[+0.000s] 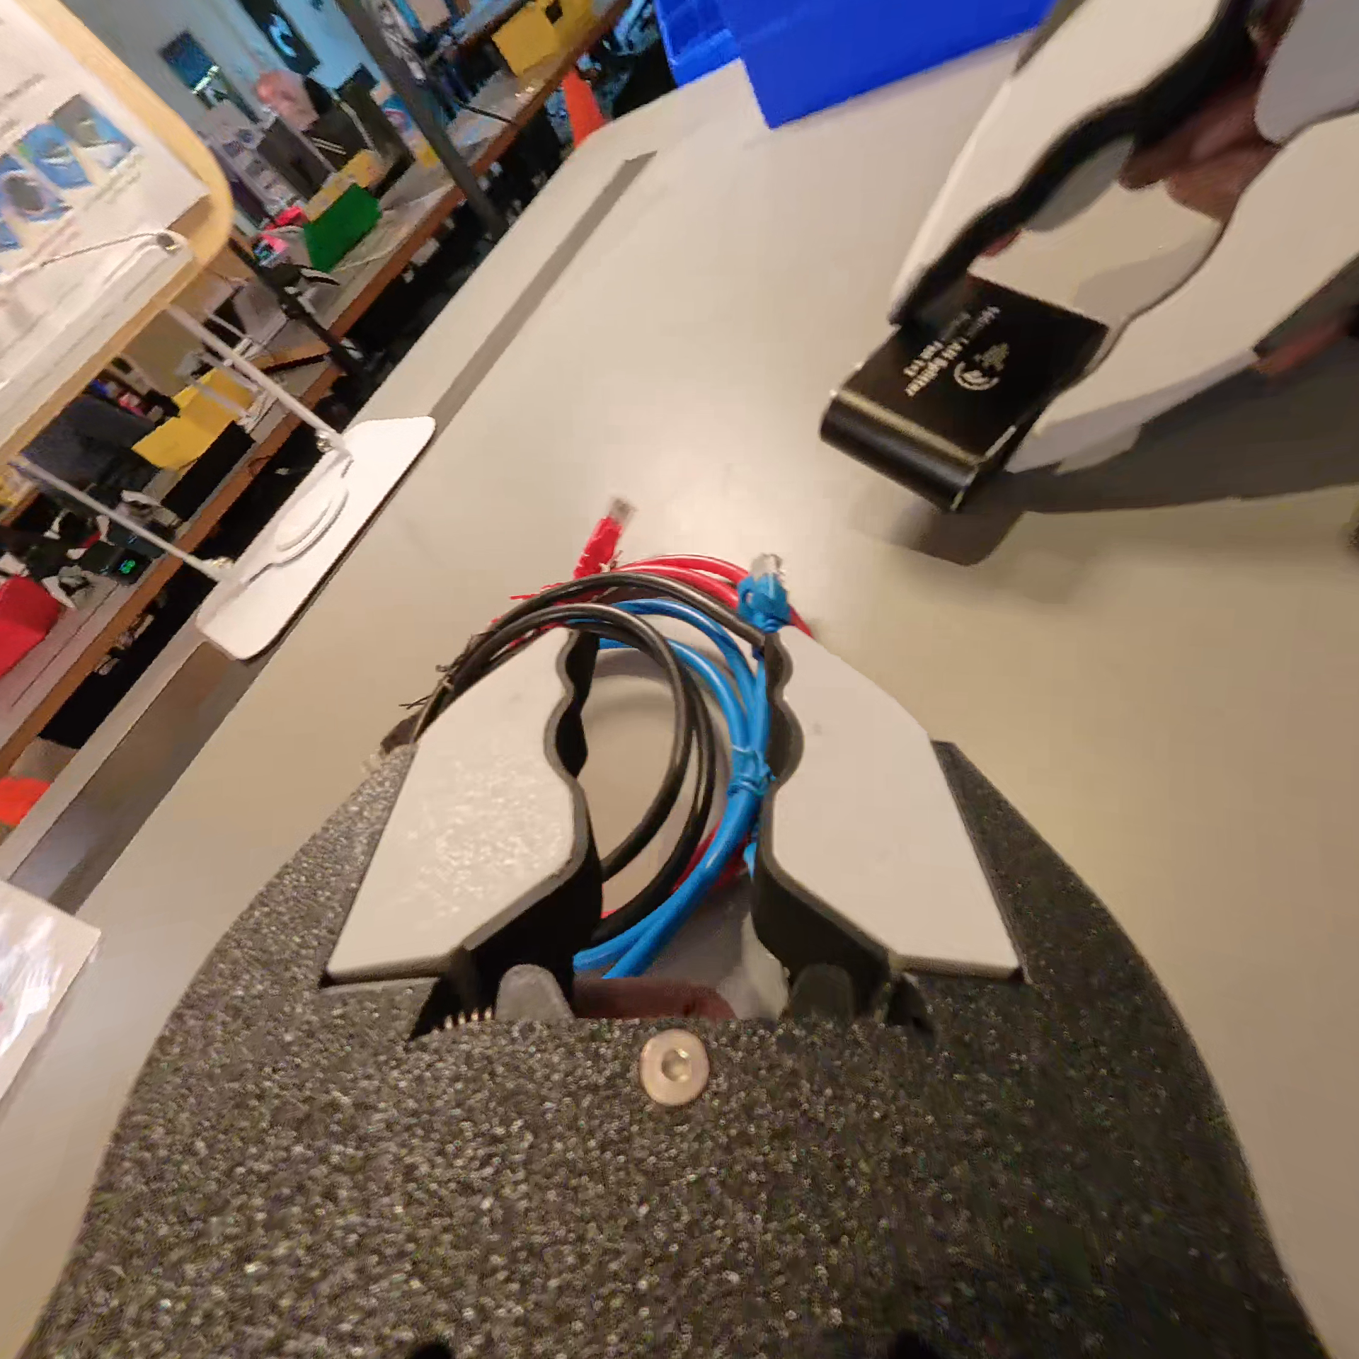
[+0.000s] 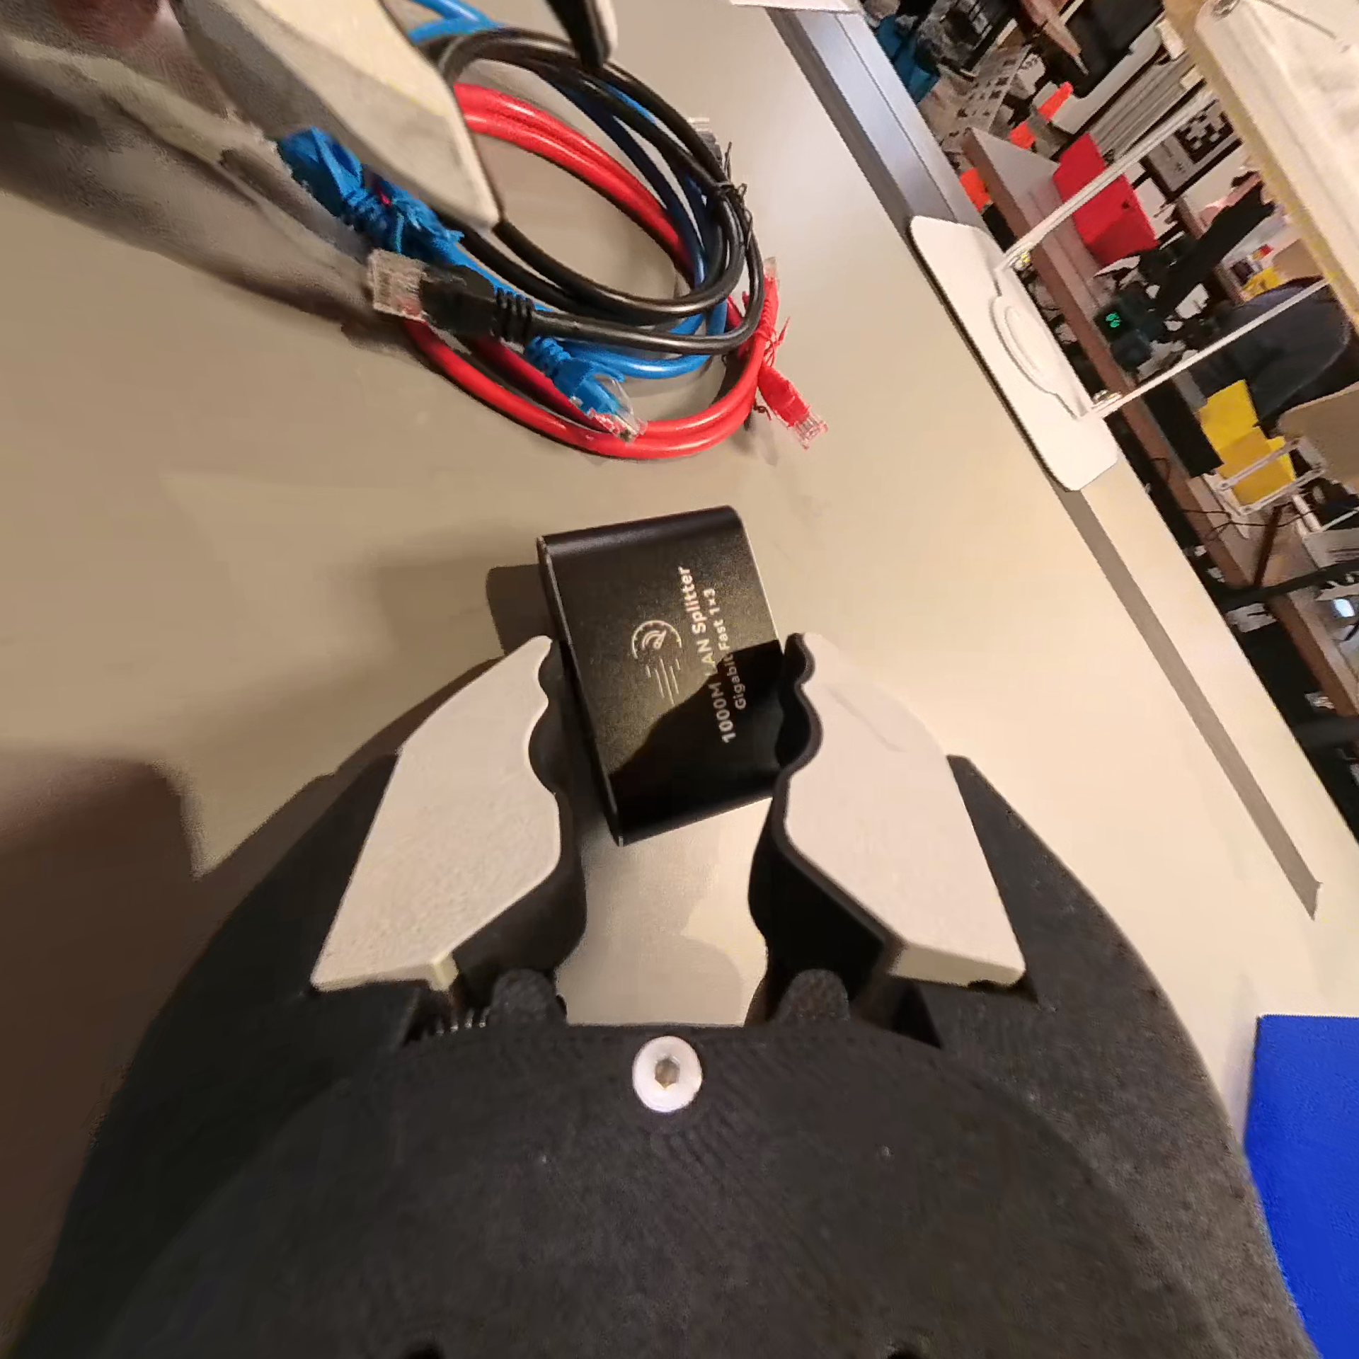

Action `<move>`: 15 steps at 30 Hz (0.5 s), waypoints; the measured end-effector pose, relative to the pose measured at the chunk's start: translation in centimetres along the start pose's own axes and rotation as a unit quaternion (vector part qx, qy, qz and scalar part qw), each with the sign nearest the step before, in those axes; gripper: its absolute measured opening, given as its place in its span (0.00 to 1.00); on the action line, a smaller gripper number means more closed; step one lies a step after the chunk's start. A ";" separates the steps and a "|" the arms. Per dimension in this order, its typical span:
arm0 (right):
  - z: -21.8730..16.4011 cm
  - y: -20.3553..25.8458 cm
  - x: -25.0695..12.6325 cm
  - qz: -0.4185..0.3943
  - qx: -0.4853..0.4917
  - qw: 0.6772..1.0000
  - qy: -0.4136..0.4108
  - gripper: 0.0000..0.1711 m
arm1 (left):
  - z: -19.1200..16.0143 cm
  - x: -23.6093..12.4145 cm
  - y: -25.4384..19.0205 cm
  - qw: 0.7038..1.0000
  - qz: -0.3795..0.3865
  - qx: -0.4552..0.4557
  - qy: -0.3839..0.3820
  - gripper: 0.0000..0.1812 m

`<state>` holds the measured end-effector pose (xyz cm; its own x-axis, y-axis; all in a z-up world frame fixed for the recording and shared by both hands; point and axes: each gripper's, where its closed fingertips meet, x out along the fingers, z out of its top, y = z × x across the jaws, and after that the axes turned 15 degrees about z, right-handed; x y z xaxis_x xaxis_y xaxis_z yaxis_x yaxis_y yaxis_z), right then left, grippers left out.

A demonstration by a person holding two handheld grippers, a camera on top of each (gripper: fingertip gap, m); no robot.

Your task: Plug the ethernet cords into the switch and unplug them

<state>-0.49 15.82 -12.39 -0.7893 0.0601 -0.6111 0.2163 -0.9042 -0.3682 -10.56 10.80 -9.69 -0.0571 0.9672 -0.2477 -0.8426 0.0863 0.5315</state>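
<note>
The right gripper [image 2: 673, 724] clamps the black switch [image 2: 662, 662]. Near the switch, the left gripper [image 1: 673, 706] stands wide over coiled cords [image 2: 625, 257], gripping nothing.

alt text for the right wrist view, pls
The right gripper grips a black switch between its fingers just above a grey table. Beyond lie coiled red, blue and black ethernet cords, none plugged in.

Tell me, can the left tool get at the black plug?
Probably yes. The left tool is open over the cord bundle, and the black plug lies uncovered on the table, right beside its fingers.
</note>
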 end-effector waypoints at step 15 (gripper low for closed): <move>1.7 0.1 -0.7 -0.007 -0.001 0.999 -0.052 0.32 | 0.3 -1.0 -3.5 0.995 -0.100 -0.011 0.007 0.25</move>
<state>-0.93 14.97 -10.80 -0.8475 0.0286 -0.5300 0.2061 -0.9025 -0.3783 -7.37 9.60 -11.03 0.1050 0.9276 -0.3586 -0.8498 0.2710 0.4522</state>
